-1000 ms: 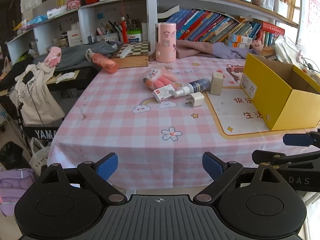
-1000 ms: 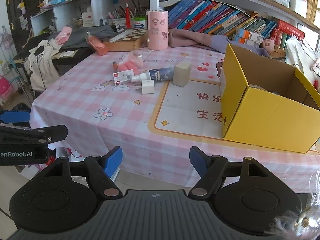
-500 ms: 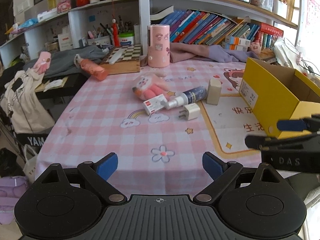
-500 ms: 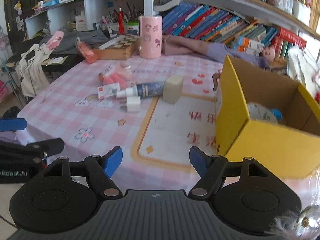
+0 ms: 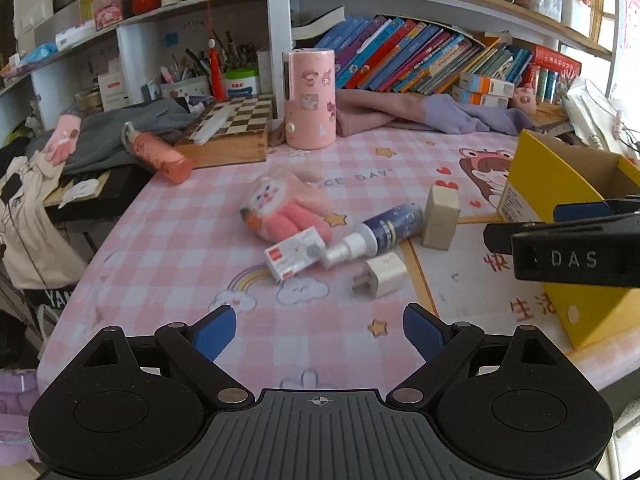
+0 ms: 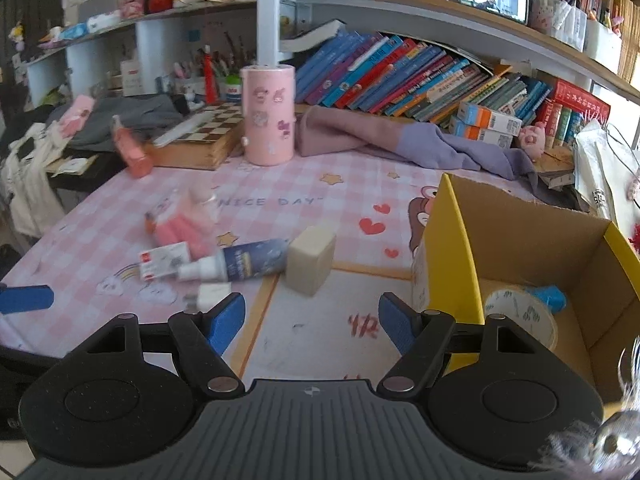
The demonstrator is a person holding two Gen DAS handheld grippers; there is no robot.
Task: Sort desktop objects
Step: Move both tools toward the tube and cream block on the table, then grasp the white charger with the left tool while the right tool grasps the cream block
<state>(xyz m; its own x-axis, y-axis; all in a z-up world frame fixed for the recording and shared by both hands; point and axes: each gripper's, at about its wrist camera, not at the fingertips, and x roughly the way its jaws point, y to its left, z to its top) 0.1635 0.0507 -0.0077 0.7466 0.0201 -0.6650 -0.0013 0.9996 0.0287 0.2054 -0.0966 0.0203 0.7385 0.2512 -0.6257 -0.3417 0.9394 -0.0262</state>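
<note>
Desktop objects clustered mid-table on pink checked cloth (image 5: 172, 240), none gripped. Nearest, left gripper (image 5: 319, 332): blue pads spread wide, nothing between, poised above near edge of cloth. Right gripper (image 6: 312, 322): pads apart, likewise empty, above printed mat (image 6: 320, 320); seen also from left wrist as black bar lettered "DAS" at right.

Just beyond left pads, white plug (image 5: 382, 274) lying on cloth at mat border. Touching or just beside it, spray bottle (image 5: 380, 234) on its side, white nozzle toward small red-and-white box (image 5: 294, 254). Beige block (image 5: 440, 216) upright, just beside bottle's base. Behind box, pink plush (image 5: 280, 208), blurred.

At right, yellow box (image 6: 448, 248), open-topped, cardboard inside; within, tape roll (image 6: 520, 314) and blue item (image 6: 548, 296), partly hidden behind roll.

Further back: pink cylinder (image 5: 309, 98) upright; left of it, chessboard case (image 5: 232, 128) flat, with orange-pink bottle (image 5: 158, 156) on its side at table's left edge. Purple cloth (image 6: 400, 142) bunched along rear of table. Pink glove (image 5: 62, 140) on grey heap off to left.

Farthest: shelf with slanting books (image 6: 400, 76), pens in pots, clutter above.
</note>
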